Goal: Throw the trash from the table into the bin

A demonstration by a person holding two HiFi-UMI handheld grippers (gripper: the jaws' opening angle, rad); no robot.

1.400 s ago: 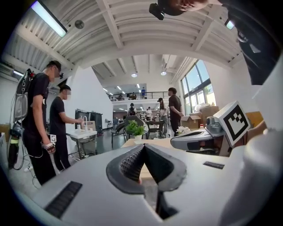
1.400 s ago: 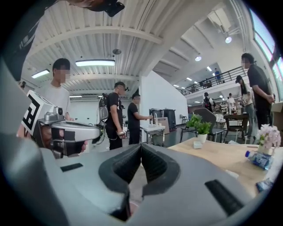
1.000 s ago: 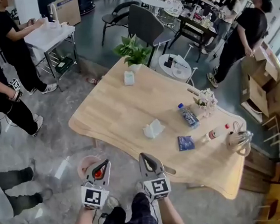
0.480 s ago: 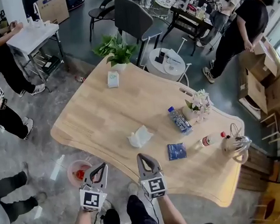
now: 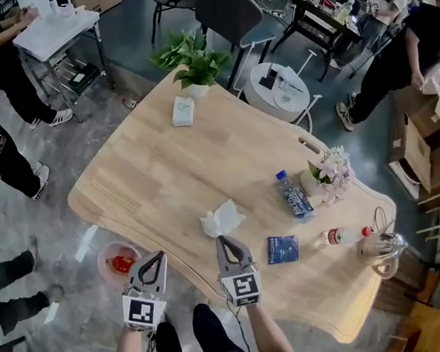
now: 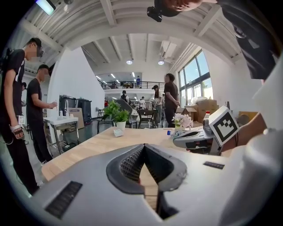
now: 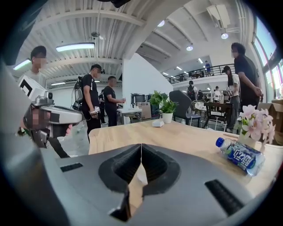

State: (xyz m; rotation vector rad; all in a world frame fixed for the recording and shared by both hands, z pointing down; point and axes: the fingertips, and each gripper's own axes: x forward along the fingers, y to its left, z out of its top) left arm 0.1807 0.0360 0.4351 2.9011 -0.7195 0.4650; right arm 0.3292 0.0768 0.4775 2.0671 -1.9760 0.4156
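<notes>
We hold the left gripper point(image 5: 155, 258) and the right gripper point(image 5: 225, 241) at the lower centre of the head view, each with its jaws pressed fully together and nothing between them. The trash lies on the wooden table point(image 5: 202, 150): a crumpled tissue point(image 5: 222, 219) just above the right gripper, a water bottle point(image 5: 293, 196) and a blue packet point(image 5: 282, 248) right of centre. The pink bin point(image 5: 102, 260) stands on the floor at lower left, beside the table edge.

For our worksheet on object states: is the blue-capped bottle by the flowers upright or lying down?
Lying down: the bottle rests lengthwise on the table.
</notes>
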